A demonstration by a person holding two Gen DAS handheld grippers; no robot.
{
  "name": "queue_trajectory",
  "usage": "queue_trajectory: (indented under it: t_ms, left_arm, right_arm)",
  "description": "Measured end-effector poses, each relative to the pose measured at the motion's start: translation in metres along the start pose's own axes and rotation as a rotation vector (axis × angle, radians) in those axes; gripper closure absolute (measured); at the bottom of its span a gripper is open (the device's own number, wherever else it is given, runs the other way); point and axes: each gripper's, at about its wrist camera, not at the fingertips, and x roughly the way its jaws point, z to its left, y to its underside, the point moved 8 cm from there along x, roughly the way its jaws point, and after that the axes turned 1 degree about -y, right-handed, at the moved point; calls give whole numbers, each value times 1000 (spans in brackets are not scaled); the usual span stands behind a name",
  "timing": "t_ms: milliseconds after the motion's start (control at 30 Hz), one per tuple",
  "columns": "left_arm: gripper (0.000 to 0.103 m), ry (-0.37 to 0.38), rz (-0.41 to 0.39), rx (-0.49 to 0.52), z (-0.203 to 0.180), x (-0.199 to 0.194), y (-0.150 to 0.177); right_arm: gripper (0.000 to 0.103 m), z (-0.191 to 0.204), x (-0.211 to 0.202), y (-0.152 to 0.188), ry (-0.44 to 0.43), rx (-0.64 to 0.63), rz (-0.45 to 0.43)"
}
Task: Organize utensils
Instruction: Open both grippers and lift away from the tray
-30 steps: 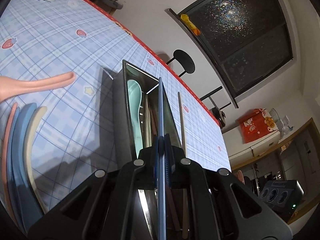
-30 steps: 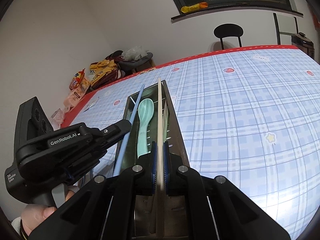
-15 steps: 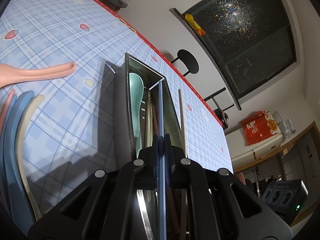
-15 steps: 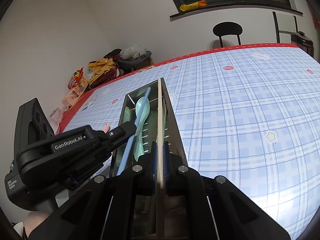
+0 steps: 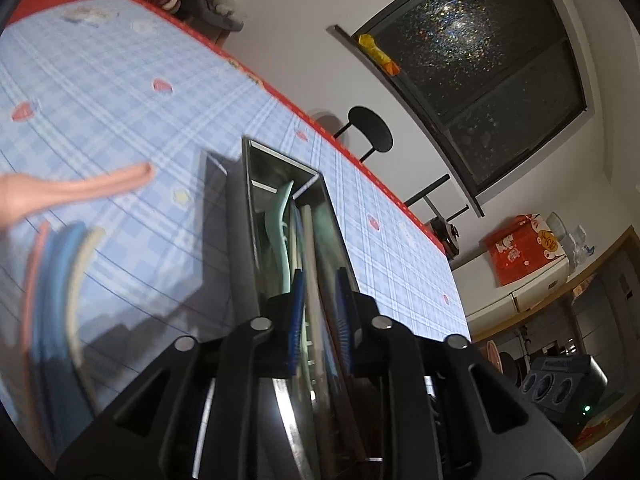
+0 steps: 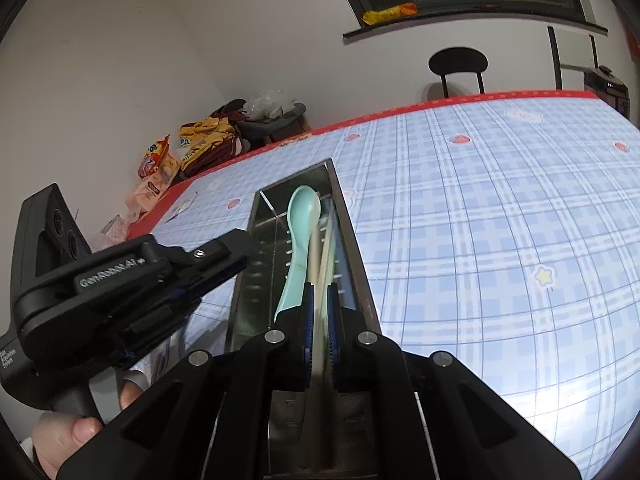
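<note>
Blue plaid surface (image 6: 500, 220) with red edge, dark window and black chair behind, snack bags off at far corner. Long metal tray (image 6: 362, 280) straight ahead of and under both pairs of fingers, lengthwise along pointing line, likely so long utensils drop in flat. Mint spoon (image 6: 302, 216) lying in tray just ahead of right gripper (image 6: 319, 300), bowl at far end. Right fingers pressed together on cream chopstick (image 6: 316, 256), pinched near its close end, far end angled down into tray beside spoon; probably held low and parallel to tray walls for a clean lay-down, release not yet done. Left gripper (image 5: 320, 292) with fingers parting, pads apart, nothing pressed between them; blue chopstick (image 5: 297, 224), blurred, seemingly down in tray below and ahead of those fingers, next to cream one, so judged as just let go. Tray divider visible ahead of left fingers; which compartment holding which stick hard to tell. Off to left of left fingers, outside tray: pink spoon (image 5: 80, 190) lying flat, plus blurred row of pink, blue and cream utensils (image 5: 60, 280) side by side, apparently waiting for sorting. Task judged partway: some pieces in tray, several out on surface. Risk: chopstick catching on spoon handle or tray rim when dropped.
</note>
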Motion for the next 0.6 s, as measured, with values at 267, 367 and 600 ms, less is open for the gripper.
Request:
queue_trajectory:
  t_ms: [267, 367, 600]
  left_arm:
    - [34, -72, -104, 118, 12, -58, -27]
    - [10, -128, -158, 158, 24, -87, -35]
    - [6, -260, -209, 244, 65, -148, -53]
  right_arm:
    - [24, 11, -13, -5, 21, -33, -58]
    - [6, 16, -18, -7, 65, -75, -86]
    - [6, 37, -21, -2, 135, -227, -135]
